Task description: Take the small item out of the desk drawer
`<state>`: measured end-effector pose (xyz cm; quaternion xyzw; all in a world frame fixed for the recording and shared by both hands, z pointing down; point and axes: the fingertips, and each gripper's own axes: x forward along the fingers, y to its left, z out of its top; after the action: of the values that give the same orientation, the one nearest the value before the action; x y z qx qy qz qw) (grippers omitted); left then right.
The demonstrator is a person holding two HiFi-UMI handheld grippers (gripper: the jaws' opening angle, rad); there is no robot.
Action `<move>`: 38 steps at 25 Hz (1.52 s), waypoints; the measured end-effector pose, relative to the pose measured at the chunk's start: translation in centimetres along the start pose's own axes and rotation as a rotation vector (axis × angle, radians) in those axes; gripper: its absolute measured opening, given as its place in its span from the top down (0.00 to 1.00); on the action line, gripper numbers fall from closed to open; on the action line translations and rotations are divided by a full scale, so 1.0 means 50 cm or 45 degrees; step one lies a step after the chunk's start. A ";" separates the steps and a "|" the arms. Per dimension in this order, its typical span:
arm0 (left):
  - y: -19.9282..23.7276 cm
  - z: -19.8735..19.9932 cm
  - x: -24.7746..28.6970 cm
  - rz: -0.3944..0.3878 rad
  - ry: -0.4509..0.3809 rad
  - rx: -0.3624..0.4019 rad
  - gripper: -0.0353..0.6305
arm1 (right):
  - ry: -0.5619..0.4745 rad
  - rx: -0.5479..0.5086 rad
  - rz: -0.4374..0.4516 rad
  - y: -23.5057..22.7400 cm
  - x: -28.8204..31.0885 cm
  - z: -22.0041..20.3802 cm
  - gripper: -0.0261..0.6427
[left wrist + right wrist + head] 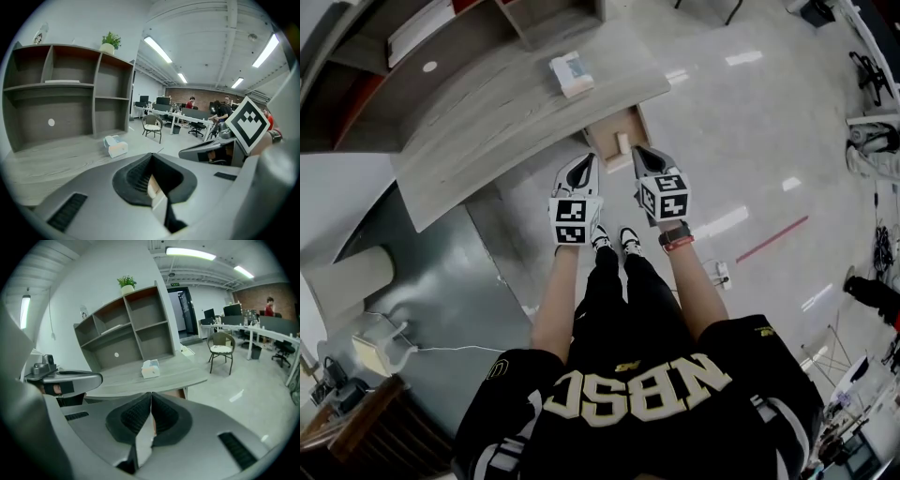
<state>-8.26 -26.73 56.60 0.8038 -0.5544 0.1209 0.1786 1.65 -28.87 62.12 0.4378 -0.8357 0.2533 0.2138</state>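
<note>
The wooden desk drawer (606, 141) stands pulled open under the front edge of the grey desk (497, 112). A small pale item (622, 142) lies inside it. My left gripper (584, 161) hovers just in front of the drawer, to its left, with its jaws closed together and nothing in them (151, 154). My right gripper (640, 152) hangs by the drawer's right front corner, shut and empty (151, 393). Both grippers sit side by side at about desk height, short of the item.
A tissue box (572, 73) sits on the desk top behind the drawer. A shelf unit (70, 93) stands at the back of the desk. A chair (220, 348) and office tables with people lie beyond on the glossy floor.
</note>
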 end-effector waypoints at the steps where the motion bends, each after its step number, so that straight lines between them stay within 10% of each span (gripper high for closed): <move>1: 0.001 -0.008 0.010 -0.011 0.008 0.002 0.93 | 0.011 -0.010 -0.005 -0.008 0.011 -0.006 0.95; 19: 0.007 -0.177 0.119 -0.104 0.135 -0.019 0.93 | 0.355 -0.333 0.101 -0.082 0.185 -0.217 0.90; 38: 0.069 -0.315 0.220 -0.113 0.246 -0.083 0.93 | 0.570 -0.178 0.051 -0.151 0.407 -0.375 0.79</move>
<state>-7.51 -30.50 75.74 0.8057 -0.5023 0.1718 0.2627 -0.16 -33.82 90.34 0.3380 -0.7915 0.2897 0.4188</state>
